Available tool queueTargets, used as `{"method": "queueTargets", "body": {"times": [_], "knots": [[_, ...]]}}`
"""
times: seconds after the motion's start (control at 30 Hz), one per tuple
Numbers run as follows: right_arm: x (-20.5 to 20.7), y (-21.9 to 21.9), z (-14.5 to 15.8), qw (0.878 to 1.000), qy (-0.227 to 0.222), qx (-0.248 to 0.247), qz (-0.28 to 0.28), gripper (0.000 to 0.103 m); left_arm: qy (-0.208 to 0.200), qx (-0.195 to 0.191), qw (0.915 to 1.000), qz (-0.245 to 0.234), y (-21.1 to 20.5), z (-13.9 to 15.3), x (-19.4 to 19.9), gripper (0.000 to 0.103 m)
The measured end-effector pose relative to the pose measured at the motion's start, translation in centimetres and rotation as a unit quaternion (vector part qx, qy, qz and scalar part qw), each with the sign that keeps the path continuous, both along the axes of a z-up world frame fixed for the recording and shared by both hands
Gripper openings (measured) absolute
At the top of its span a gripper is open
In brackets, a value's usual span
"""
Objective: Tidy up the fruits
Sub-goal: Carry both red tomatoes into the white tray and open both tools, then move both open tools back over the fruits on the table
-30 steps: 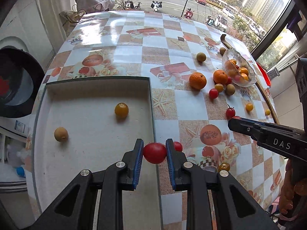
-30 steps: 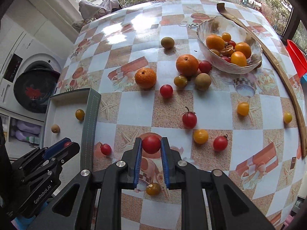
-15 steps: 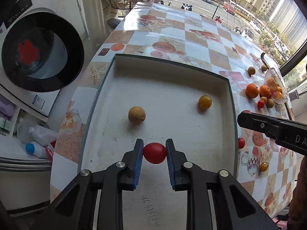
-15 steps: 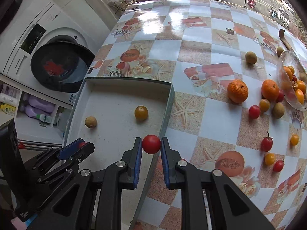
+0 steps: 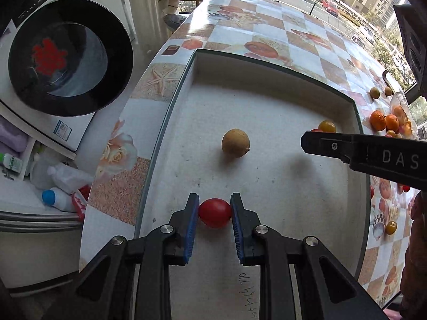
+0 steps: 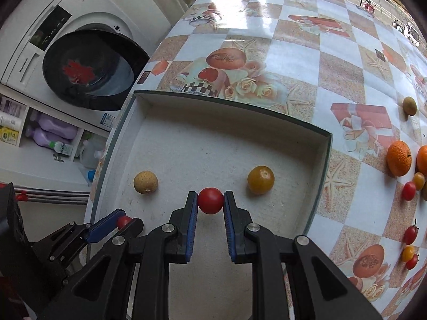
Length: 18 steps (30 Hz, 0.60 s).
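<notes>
Left gripper (image 5: 215, 213), seen from its own wrist camera: the blue-padded fingers (image 5: 191, 226) are clenched on a small round red tomato (image 5: 215, 212), held over the pale floor of a shallow rectangular tray with a dark green rim (image 5: 170, 112). Ahead of it on the tray floor lies a tan, speckled round fruit (image 5: 236, 143); a yellow-orange round fruit (image 5: 327, 126) lies near the tray's far right corner. The right gripper (image 5: 309, 141) reaches in from the right above the tray, side-on.

Right gripper (image 6: 210, 208), seen from its own wrist camera: its blue-padded fingers (image 6: 230, 221) grasp a second small red tomato (image 6: 210, 200), also over the tray (image 6: 234, 105). The tan fruit (image 6: 145, 182) lies to the left and the yellow-orange fruit (image 6: 260, 180) to the right of this tomato, both resting on the tray floor. The left gripper (image 6: 122, 222) appears at lower left with red fruit showing between its fingers.

The tray rests on a tabletop covered in a checked, fruit-printed cloth (image 6: 293, 53). Two oranges (image 6: 399, 158) and several small red and yellow tomatoes (image 6: 408, 190) lie loose on the cloth to the right. A white front-loading washing machine (image 6: 66, 61) stands beside the tabletop.
</notes>
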State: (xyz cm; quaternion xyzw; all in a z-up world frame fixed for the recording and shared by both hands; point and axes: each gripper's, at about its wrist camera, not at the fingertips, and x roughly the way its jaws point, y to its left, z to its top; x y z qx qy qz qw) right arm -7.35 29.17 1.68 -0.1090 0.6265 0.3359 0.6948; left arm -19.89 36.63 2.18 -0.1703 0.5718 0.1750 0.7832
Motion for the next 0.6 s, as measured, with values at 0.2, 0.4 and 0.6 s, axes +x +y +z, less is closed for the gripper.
{"method": "queueTargets", "body": {"times": [0.2,0.4,0.6], "knots": [[-0.1,1.0,-1.3,1.000,0.010,-0.014,0.003,0.022,0.005,0.010,0.9999,-0.009,-0.4,-0.1,0.0,0.076],[-0.1,1.1,-1.1,1.000,0.008,0.008,-0.001,0.077,0.006,0.030,0.9991,-0.030,-1.2,0.2,0.1,0.076],[0.3,-0.8,1.2,0.998,0.013,0.053,-0.026,0.081,0.010,0.028,0.9992,-0.027,-1.3,0.7,-0.1,0.076]]}}
